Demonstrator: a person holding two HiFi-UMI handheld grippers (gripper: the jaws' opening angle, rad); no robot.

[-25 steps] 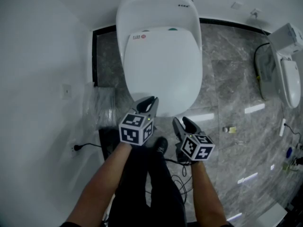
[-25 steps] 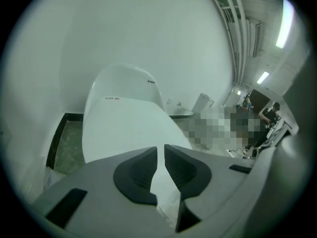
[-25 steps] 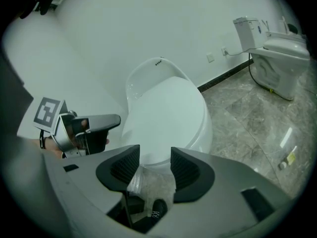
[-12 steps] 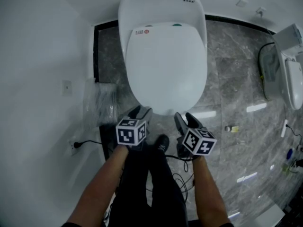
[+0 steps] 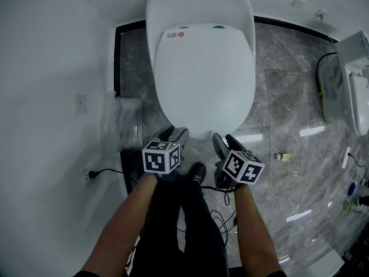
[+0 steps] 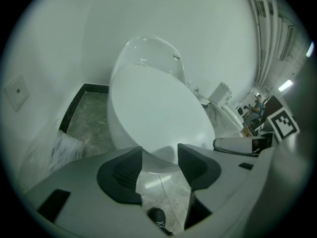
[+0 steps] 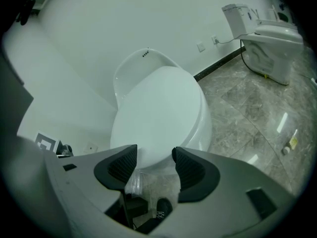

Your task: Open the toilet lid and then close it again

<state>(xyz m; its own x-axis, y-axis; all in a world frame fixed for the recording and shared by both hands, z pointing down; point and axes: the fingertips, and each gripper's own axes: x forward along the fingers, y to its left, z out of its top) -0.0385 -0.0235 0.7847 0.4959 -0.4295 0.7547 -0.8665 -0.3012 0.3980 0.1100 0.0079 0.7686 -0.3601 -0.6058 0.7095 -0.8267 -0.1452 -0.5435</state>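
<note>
The toilet lid is closed and lies flat on the white toilet, which stands by the wall. Both grippers hang just in front of its front edge, over the grey floor, without touching it. The left gripper has its jaws apart; they have just been opening, with nothing between them. The right gripper is the same, wide apart and empty.

Right claw has just been opening: jaws stand wide apart, with nothing held between them. Dead ahead, past the tips, the white toilet lid lies down flat. Grey marble floor runs off right, with a second toilet against the far wall.
</note>
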